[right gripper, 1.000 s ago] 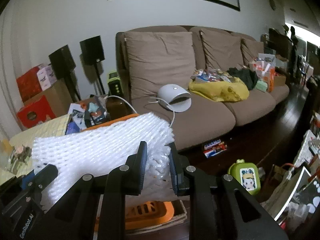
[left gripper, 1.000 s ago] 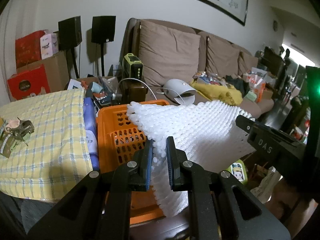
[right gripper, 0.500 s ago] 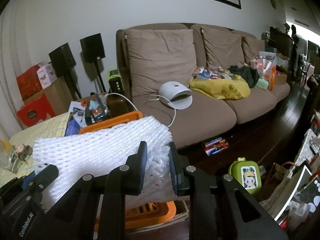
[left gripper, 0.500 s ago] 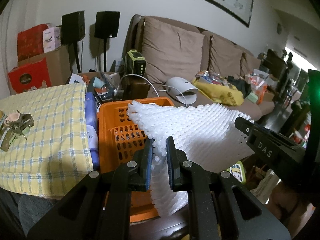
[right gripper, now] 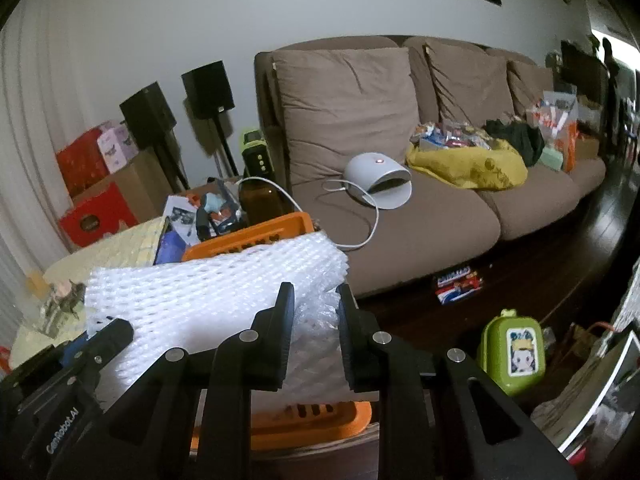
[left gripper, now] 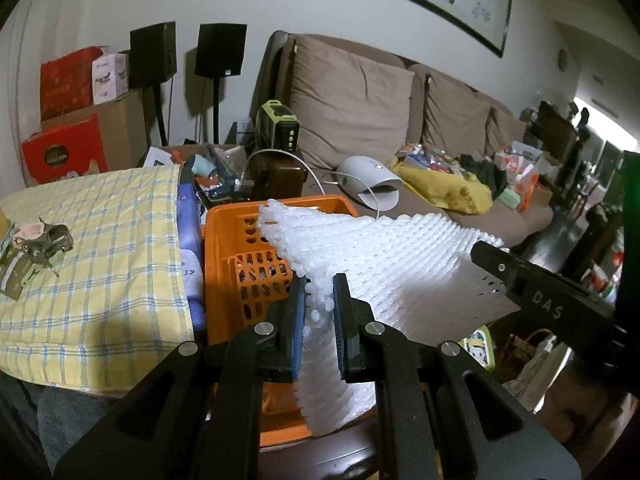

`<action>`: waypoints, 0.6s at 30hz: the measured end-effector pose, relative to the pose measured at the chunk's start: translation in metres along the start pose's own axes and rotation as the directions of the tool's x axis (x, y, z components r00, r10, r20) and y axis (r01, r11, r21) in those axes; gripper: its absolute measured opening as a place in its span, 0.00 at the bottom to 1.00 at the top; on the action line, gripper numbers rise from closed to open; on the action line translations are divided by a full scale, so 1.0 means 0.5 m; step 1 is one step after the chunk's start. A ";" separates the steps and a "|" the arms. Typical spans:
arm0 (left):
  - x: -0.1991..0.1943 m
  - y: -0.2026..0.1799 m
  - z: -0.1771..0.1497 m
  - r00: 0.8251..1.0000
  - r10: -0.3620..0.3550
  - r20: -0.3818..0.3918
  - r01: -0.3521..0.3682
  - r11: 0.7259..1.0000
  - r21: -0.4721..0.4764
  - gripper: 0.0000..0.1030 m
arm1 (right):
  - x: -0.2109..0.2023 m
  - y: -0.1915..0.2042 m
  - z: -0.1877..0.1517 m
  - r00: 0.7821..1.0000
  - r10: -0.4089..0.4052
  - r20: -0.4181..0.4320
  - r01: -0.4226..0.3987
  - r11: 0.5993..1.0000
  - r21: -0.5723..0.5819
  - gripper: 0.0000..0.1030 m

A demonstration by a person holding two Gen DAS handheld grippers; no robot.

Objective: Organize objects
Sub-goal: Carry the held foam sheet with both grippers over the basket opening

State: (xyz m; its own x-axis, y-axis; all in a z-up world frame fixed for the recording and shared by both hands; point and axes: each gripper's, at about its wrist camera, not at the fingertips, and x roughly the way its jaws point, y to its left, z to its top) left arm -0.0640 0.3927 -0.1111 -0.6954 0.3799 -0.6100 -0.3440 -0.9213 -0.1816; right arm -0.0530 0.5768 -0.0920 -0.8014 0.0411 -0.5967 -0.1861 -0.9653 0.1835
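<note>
White foam net sheet (left gripper: 400, 264) hangs spread in the air over the orange basket (left gripper: 228, 232), long axis running side to side btwn the two claws, one end in each. Its far edge reaches past the basket's back rim; the near flap droops in front.

Left gripper (left gripper: 319, 308) is clenched on the sheet's left end, pads pinching a bunched fold. Right gripper (right gripper: 314, 312) is clamped on the right end, w/ crumpled foam btwn its fingers.

Basket sits directly below and slightly ahead of both, beside the yellow checked cloth (left gripper: 100, 248). Neither hand is nearer; my read: the drop needs both lowering together.
</note>
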 end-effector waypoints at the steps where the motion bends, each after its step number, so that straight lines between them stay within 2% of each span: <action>1: 0.000 0.001 0.000 1.000 0.000 0.001 0.000 1.000 -0.002 0.12 | 0.000 0.000 0.001 1.000 0.007 -0.001 -0.007 1.000 0.004 0.20; 18: 0.013 0.012 -0.007 1.000 0.021 -0.007 -0.021 1.000 -0.018 0.12 | 0.031 0.042 -0.010 0.998 -0.020 -0.061 0.017 0.998 -0.056 0.20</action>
State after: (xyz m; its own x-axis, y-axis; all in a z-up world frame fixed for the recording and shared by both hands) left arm -0.0687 0.3892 -0.1190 -0.6983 0.3598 -0.6188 -0.3179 -0.9304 -0.1823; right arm -0.0665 0.5560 -0.1013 -0.7611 0.0449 -0.6471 -0.1673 -0.9774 0.1289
